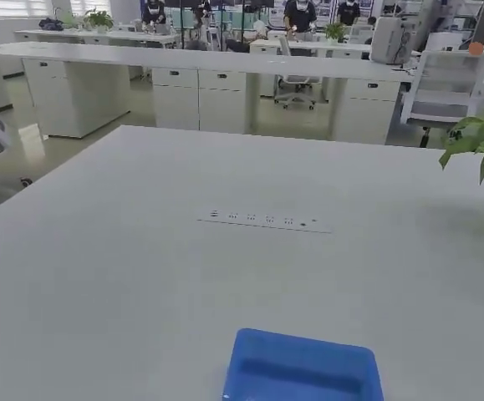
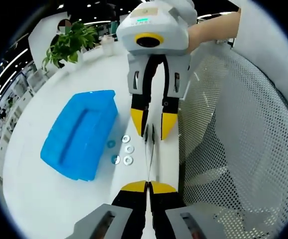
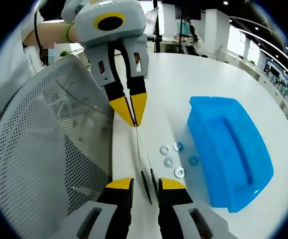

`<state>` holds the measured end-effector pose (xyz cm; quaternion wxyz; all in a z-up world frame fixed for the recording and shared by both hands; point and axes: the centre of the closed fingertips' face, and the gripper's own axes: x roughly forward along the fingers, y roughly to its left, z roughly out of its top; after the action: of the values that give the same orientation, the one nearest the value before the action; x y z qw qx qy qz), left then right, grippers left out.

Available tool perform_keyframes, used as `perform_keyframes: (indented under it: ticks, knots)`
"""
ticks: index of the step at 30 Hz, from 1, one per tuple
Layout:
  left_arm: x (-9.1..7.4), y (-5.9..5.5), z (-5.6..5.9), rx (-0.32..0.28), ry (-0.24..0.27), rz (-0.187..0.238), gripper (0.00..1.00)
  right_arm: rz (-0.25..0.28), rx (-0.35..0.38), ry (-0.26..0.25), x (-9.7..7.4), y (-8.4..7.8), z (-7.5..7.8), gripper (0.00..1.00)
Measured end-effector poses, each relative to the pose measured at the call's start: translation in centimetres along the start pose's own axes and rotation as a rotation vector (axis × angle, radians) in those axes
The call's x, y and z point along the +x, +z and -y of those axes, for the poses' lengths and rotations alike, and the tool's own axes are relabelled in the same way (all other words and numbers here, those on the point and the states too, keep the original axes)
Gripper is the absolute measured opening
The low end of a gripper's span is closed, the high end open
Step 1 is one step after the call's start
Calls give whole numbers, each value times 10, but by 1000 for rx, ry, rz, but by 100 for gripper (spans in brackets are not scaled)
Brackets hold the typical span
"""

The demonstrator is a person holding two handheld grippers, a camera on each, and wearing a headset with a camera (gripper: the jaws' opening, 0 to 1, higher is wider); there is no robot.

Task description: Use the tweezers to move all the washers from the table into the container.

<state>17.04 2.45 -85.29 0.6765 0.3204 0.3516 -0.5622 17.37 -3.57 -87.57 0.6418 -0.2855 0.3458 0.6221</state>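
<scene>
- Left tongs (image 2: 148, 186): clenched, yellow tips pressed together on the joined rear end of the tweezers (image 3: 145, 186).
- Right tongs (image 2: 153, 132): released. The jaws straddle the tweezers' two prongs with a gap on each side, and I can't see either jaw pressing on them.
- The two tongs face each other nose to nose along the tweezers, one at each end.
- Tweezers: lie flat along the near edge of the white tabletop (image 1: 99, 276), prongs slightly spread at the right-tongs end.
- Washers (image 2: 128, 160): five in a loose cluster on the tabletop, between the tweezers and the container, none touching the tweezers. The two nearest the container look blue-tinted. I can't tell whether those two touch its wall.
- Container (image 2: 99, 97): blue rectangular tray with a long recess down the middle, sitting flat on the tabletop just beside the washers. No washers visible in the recess.
- Head view: the container sits at the bottom edge, centre. A flush socket strip (image 1: 262, 220) lies mid-tabletop, well apart from it, and plant leaves (image 1: 480, 142) are at the right edge.
- White perforated mesh panel (image 2: 233, 149): right beside the tabletop edge, on the far side of the tweezers from the washers.
</scene>
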Motion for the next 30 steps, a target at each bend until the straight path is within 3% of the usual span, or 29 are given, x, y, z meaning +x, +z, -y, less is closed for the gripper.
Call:
perform_keyframes:
  ticks: [12,17,30]
  knots:
    - [-35,37,6,53,31,61,0,43,-25,3,-2,11,-4,15]
    - [-44,51,8,68,33,69,0,96,-69,1,-4,27,-5,10]
    - [-55,66,-3,110,44,60,0,159,-77,-4,1,49,4,7]
